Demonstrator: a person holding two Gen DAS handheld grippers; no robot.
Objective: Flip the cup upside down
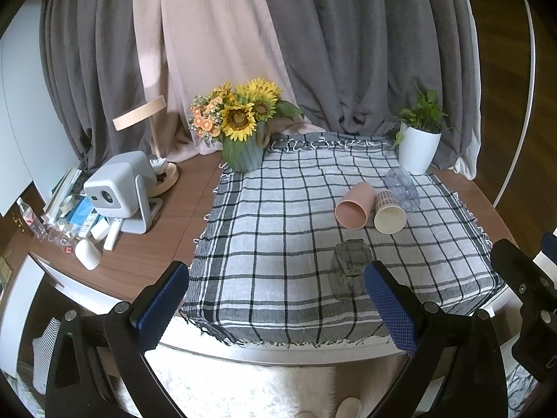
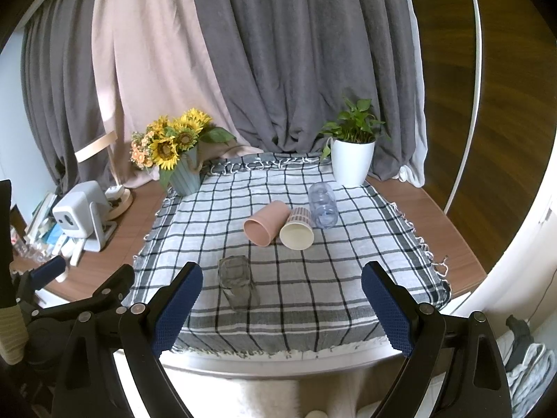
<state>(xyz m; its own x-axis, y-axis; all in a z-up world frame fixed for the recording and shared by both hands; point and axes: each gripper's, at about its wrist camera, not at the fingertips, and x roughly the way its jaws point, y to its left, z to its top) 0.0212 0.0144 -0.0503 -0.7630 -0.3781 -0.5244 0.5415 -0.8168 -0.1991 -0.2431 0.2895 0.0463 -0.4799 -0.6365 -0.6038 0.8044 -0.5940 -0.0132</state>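
1. Cups – four of them lie on their sides on the grey-and-white checked cloth (image 2: 243, 188), which covers the round brown wooden table (image 2: 428, 209).
2. Nearest to the grippers is the clear faceted glass tumbler (image 2: 238, 281), alone at the front part of the cloth; in the left wrist view it is (image 1: 349, 269), partly behind a blue pad.
3. Further back is a row of three: the pink plastic cup (image 2: 266, 222), the cream paper cup with striped outside (image 2: 297, 229) and the transparent bluish plastic cup (image 2: 323, 209). Pink and paper cups have mouths toward the cameras & look to be touching; the bluish one is just beside the paper cup.
4. Left gripper (image 1: 278, 308) – fingers wide apart, nothing between them, held over the table's front edge.
5. Right gripper (image 2: 282, 306) – also spread wide, holding nothing, approx. at the same front edge, with the tumbler seen just inside its left finger but not touched.
6. At the back of the cloth: the sunflower bouquet in a grey-green ribbed vase (image 2: 174, 153) on the left corner, the green plant in a white pot (image 2: 351, 160) on the right.
7. Left of the cloth: the white cube-shaped projector on a stand (image 1: 122, 188), the wooden desk lamp (image 1: 146, 118).
8. Behind all hang the grey and pink curtains (image 2: 278, 52).
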